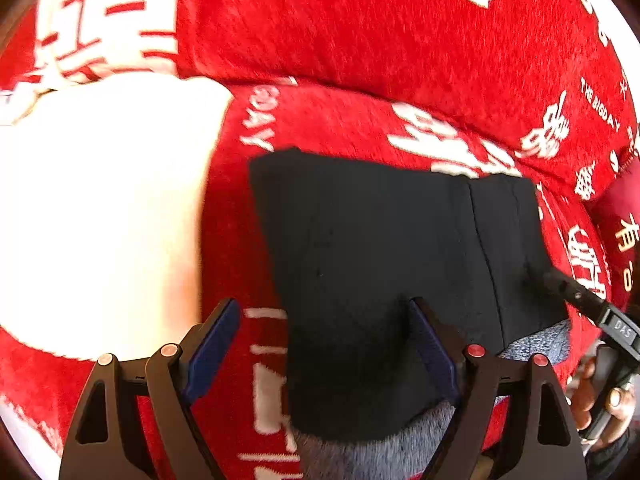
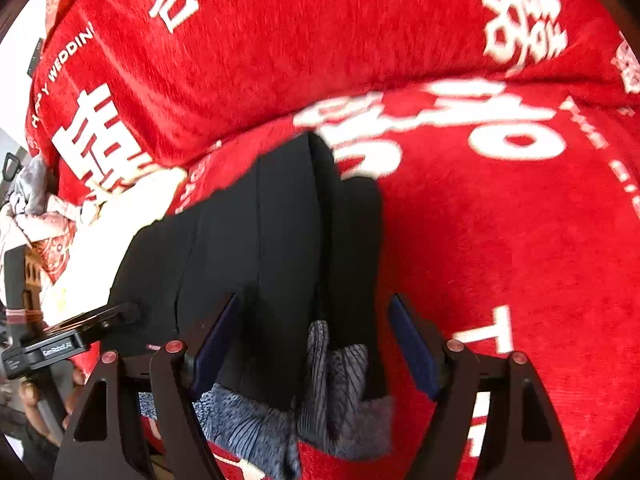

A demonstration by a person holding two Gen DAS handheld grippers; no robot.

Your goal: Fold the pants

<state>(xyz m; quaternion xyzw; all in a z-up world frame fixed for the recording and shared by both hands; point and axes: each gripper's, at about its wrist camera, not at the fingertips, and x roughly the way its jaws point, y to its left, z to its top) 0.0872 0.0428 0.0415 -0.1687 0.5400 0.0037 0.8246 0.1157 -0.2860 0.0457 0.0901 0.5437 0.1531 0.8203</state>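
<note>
Both grippers hang right over the pants with their jaws spread wide, nothing pinched in either one. On the left gripper (image 1: 324, 344) the blue pads sit well apart: the right-hand finger (image 1: 432, 352) is over the black fabric, the other one is out over the red blanket (image 1: 400, 40). The right gripper (image 2: 314, 340) straddles the near end of the pants too, with its pads clear of the cloth on both sides.

So the black pants (image 1: 380, 260) are lying folded into a compact block on the blanket, seams running lengthwise, and a fuzzy grey lining (image 2: 336, 400) peeks out at the near edge, closest to the cameras. In the left view, the tip of the other gripper rests at the far right corner of the pants, and a hand (image 1: 600, 408) is wrapped around its handle.

Further out, the blanket is red plush with big white characters and lettering, bunched into a ridge behind the pants. A pale cream cushion (image 1: 100, 220) sits left of the pants, just beside them.
</note>
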